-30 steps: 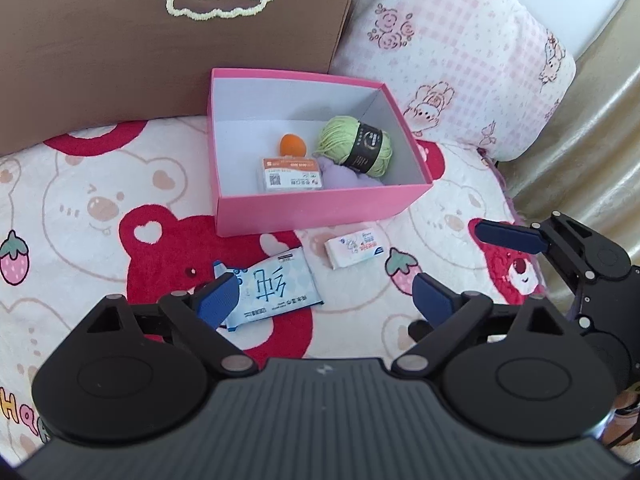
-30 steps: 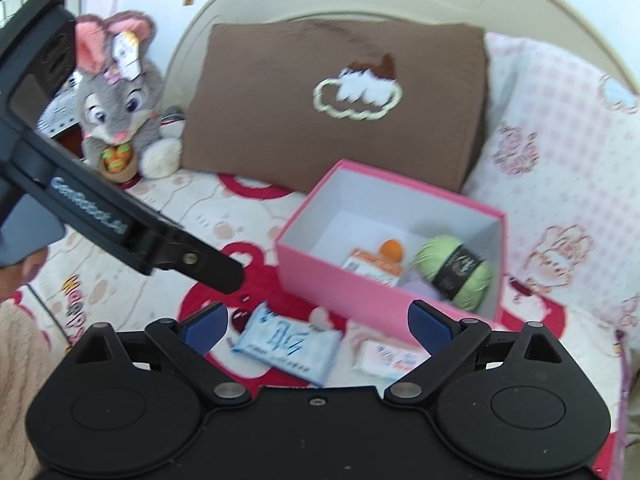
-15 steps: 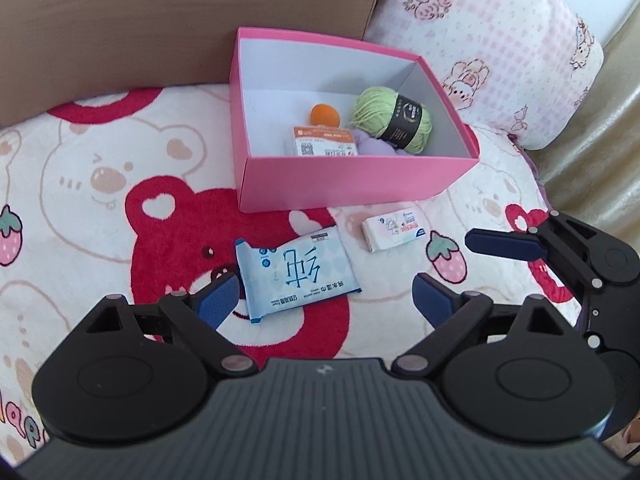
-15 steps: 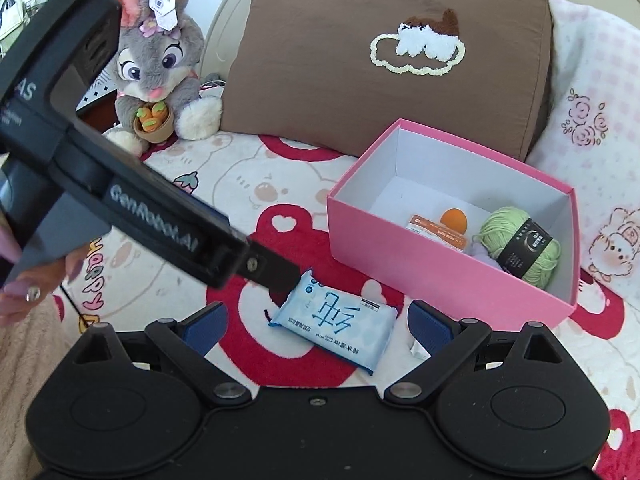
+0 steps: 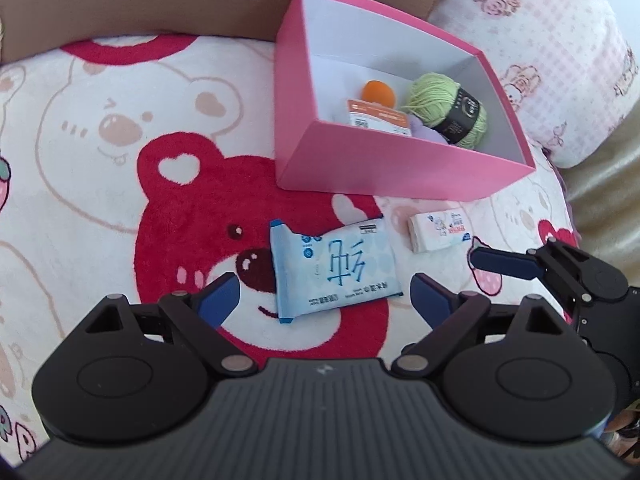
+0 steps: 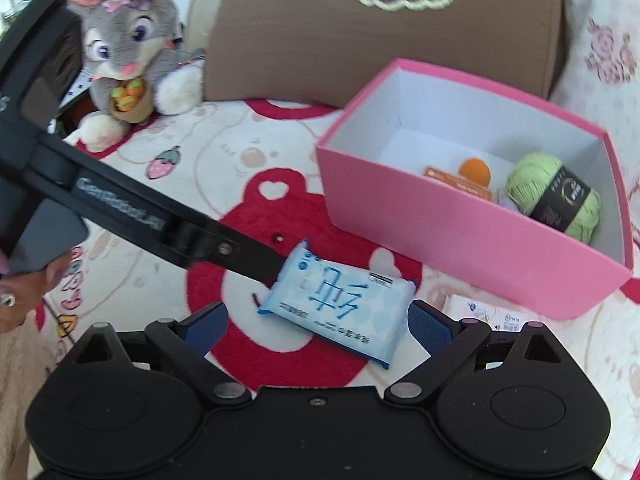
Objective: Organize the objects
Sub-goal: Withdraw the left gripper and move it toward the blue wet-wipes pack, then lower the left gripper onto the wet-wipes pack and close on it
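Observation:
A light blue wipes packet (image 5: pixel 334 270) (image 6: pixel 340 304) lies flat on the bear-print blanket. My left gripper (image 5: pixel 324 286) hovers over its near end. The jaws are closing a little, still wide apart and off the packet. My right gripper (image 6: pixel 316 312) is open, just short of the same packet. One of its fingers (image 5: pixel 500 260) shows at the right of the left wrist view. A small white tissue pack (image 5: pixel 440 230) (image 6: pixel 480 312) lies beside the pink box (image 5: pixel 400 176) (image 6: pixel 460 232). The box holds green yarn (image 5: pixel 448 114), an orange ball (image 5: pixel 378 92) and an orange card (image 5: pixel 378 118).
A brown pillow (image 6: pixel 380 40) stands behind the box and a pink checked pillow (image 5: pixel 552 48) to its right. A grey plush rabbit (image 6: pixel 128 48) sits at the far left. A hand (image 6: pixel 16 292) holds the left gripper's handle.
Both grippers have come down toward the blanket. The blue packet now sits larger and closer to both pairs of fingers. Nothing on the bed has moved.

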A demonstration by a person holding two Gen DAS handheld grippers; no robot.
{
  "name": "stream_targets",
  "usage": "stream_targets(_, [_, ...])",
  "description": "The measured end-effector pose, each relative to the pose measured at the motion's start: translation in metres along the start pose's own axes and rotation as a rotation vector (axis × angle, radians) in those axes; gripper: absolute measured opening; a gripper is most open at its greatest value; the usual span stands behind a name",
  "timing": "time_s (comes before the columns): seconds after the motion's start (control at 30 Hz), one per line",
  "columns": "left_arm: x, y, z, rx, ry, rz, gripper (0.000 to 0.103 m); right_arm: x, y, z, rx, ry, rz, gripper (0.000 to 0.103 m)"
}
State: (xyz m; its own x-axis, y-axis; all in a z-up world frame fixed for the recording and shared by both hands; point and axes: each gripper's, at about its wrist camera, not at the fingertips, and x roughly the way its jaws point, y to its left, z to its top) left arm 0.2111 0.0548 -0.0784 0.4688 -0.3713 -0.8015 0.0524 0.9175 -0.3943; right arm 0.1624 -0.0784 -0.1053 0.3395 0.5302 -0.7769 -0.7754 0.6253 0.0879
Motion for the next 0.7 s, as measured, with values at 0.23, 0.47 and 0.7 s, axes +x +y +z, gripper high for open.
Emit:
stream_targets(0.23, [0.019, 0.017, 0.003, -0.059, 0.029, -0.003, 0.09, 0.023, -0.019, -0.022, 0.149, -0.011, 0.024, 0.098])
stream_targets(0.47, [0.04, 0.026, 0.004, -0.089, 0.045, 0.012, 0.078, 0.041, -0.035, -0.032, 0.201, -0.015, 0.035, 0.098])
stream_targets(0.7, [0.053, 0.032, 0.007, -0.111, 0.04, 0.02, 0.066, 0.063, -0.043, -0.036, 0.291, -0.008, 0.024, 0.097])
